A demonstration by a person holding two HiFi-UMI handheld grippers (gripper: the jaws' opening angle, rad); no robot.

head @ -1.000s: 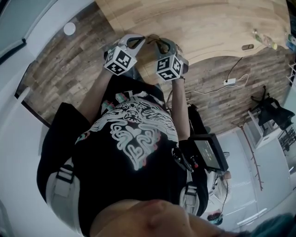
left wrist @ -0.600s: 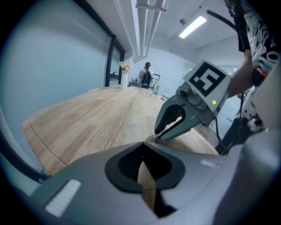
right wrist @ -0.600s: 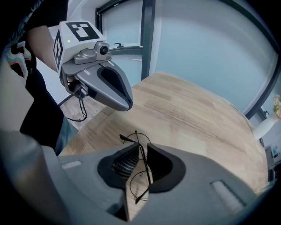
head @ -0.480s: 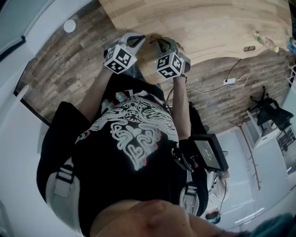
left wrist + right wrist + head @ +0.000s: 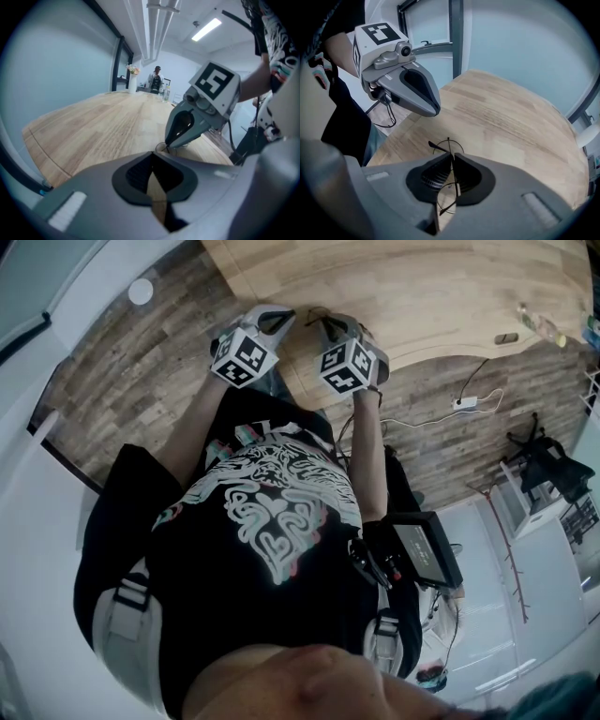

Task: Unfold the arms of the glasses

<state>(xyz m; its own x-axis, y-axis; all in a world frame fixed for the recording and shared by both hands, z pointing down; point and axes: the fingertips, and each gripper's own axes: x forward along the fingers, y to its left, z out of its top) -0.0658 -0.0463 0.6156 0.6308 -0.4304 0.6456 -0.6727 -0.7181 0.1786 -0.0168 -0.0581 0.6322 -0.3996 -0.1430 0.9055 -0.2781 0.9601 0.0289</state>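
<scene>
Thin wire-rimmed glasses (image 5: 447,146) hang just above the wooden table (image 5: 422,296) near its front edge. My right gripper (image 5: 451,155) is shut on them at the frame's middle. One lens and an arm tip stick out past the jaws, and the other lens (image 5: 446,199) shows below, between the fingers. My left gripper (image 5: 152,155) is shut with nothing in it, its tips close to the glasses' rim (image 5: 161,147). In the head view the left gripper (image 5: 279,321) and the right gripper (image 5: 323,326) point toward each other over the table edge.
A vase with flowers (image 5: 132,77) and a person (image 5: 157,77) are at the table's far end. Small items (image 5: 502,337) lie near the table's right edge. A power strip with its cable (image 5: 466,404) lies on the wood floor to the right.
My right gripper has tilted a little with the glasses in it; its marker cube sits slightly higher in the head view. The left gripper has not moved.
</scene>
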